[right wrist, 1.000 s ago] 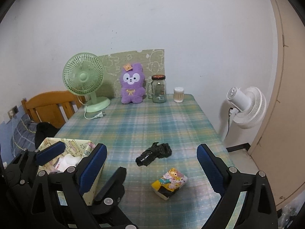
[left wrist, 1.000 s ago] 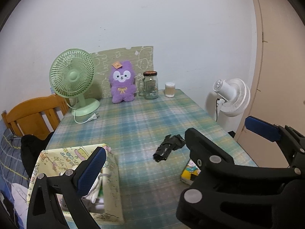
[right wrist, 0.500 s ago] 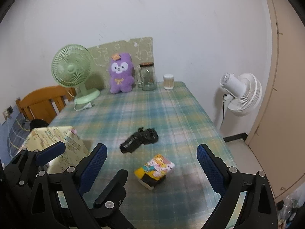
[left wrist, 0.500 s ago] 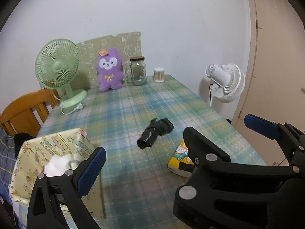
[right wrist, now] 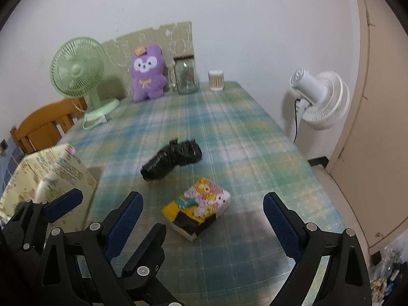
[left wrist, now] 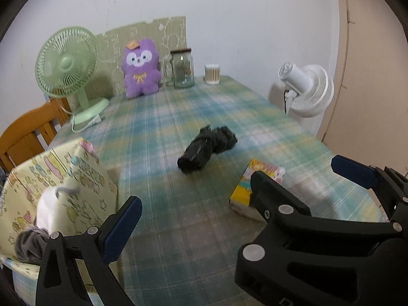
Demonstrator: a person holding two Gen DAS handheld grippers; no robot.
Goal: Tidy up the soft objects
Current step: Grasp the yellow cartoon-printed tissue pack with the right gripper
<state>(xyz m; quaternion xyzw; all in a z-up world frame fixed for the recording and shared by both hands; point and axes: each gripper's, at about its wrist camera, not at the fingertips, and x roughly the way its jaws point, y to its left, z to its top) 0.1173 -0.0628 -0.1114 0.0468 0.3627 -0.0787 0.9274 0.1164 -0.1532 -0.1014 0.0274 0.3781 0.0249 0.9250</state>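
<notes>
With both tools spread and empty, bring the right tool [right wrist: 201, 211] squarely over the tissue pack [right wrist: 197, 207] before pinching its soft sides.

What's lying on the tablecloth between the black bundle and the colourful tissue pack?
Nothing: in the right wrist view, only bare plaid tablecloth separates the black bundle from the tissue pack.

Green desk fan [left wrist: 66, 68] at the table's far left corner; glass jar [left wrist: 182, 68] and cotton-swab holder [left wrist: 212, 74] along the far edge, against a patterned board [left wrist: 142, 38]. White floor fan [right wrist: 318, 99] right of the table; wooden chair [right wrist: 46, 127] left.
</notes>
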